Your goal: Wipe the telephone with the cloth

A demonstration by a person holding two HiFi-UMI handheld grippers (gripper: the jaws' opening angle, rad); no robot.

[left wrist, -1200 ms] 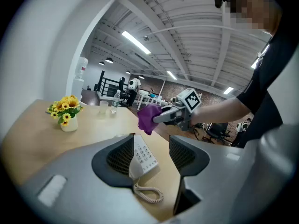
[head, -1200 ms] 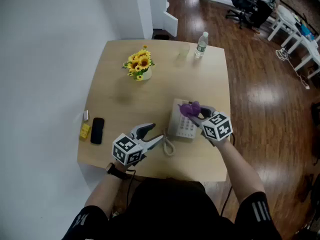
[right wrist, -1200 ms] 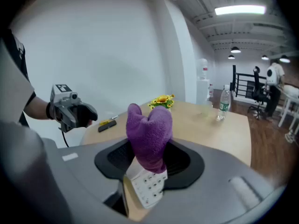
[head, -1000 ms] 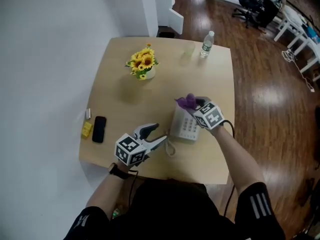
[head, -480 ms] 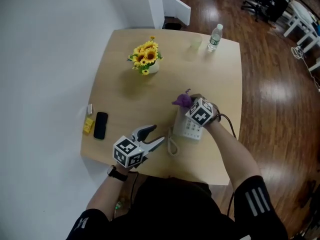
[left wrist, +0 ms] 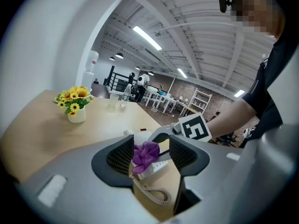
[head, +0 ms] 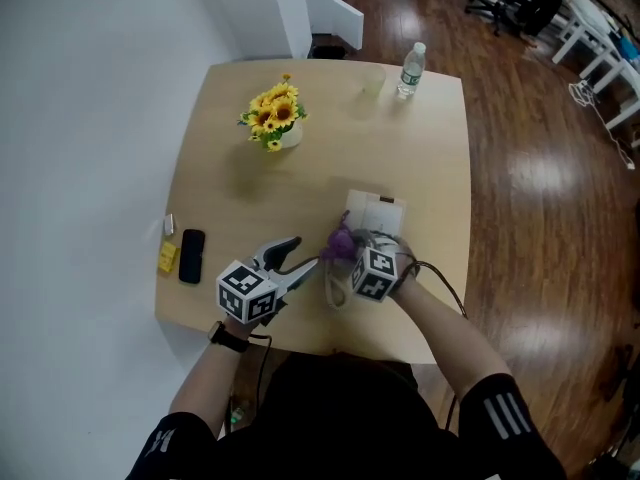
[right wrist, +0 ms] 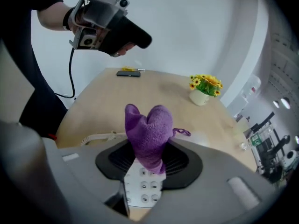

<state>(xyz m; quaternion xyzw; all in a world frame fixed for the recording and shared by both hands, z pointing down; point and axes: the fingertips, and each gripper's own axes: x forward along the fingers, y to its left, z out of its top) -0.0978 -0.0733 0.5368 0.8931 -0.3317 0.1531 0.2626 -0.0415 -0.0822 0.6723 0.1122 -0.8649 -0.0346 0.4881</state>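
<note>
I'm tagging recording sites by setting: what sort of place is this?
Probably an open-plan office or workshop: black swivel office chairs on dark wood flooring, long ceiling strip lights, and white metal shelving racks.

Black striped sleeves (head: 505, 418), grey left hand-held gripper (head: 303, 252).

Head view: taken steeply downward, whole table (head: 320, 168) covered.
Left gripper view: set low, faced toward telephone (left wrist: 156, 166).
Right gripper view: held close above telephone.
Shared: cloth (right wrist: 148, 134), sunflowers (head: 268, 113).

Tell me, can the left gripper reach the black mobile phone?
Probably yes. The left gripper is open and empty, and only bare table lies between it and the black mobile phone.
</note>
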